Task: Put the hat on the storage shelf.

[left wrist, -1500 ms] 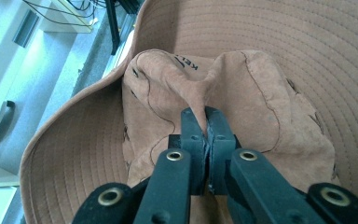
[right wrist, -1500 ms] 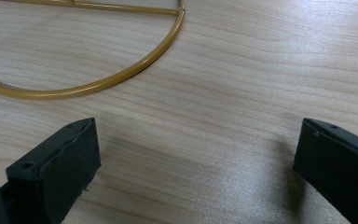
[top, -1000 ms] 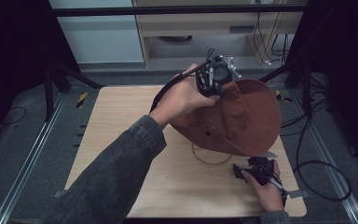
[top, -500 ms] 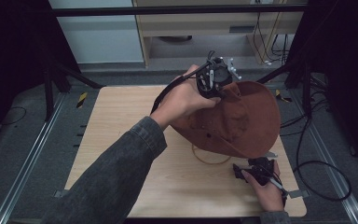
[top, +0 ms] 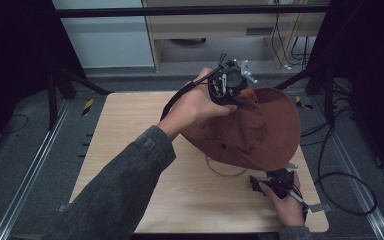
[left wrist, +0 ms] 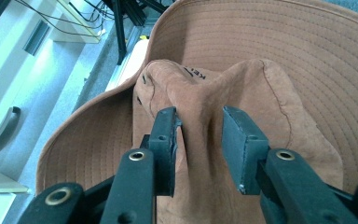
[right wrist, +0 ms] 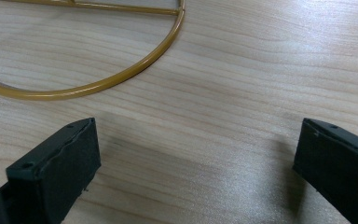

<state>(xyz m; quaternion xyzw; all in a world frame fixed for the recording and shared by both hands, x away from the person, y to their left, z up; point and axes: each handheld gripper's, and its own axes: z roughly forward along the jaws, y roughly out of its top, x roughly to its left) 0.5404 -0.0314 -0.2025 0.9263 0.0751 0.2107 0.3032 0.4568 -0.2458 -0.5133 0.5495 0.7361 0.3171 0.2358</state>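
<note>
Brown suede marks the wide-brimmed hat (top: 260,127), which in the high view is held tilted above the right half of the light wooden desk (top: 125,150). The left hand-held gripper (top: 228,82) grips it at the crown from the far side, with the left hand (top: 195,105) wrapped around the tool. A thin gold wire ring (top: 225,171) lies on the desk under the hat's near edge. The right hand-held gripper (top: 272,181) rests low at the near right, just beside that ring.

Left gripper view: both jaws of the left hand-held gripper (left wrist: 199,133) are clenched on a pinched fold of the hat's crown (left wrist: 214,93), with the stitched brim behind.

Right gripper view: the right hand-held gripper (right wrist: 198,154) is released, jaws wide apart over bare desk (right wrist: 242,84), with the gold wire ring (right wrist: 121,77) ahead, apart from them.
</note>
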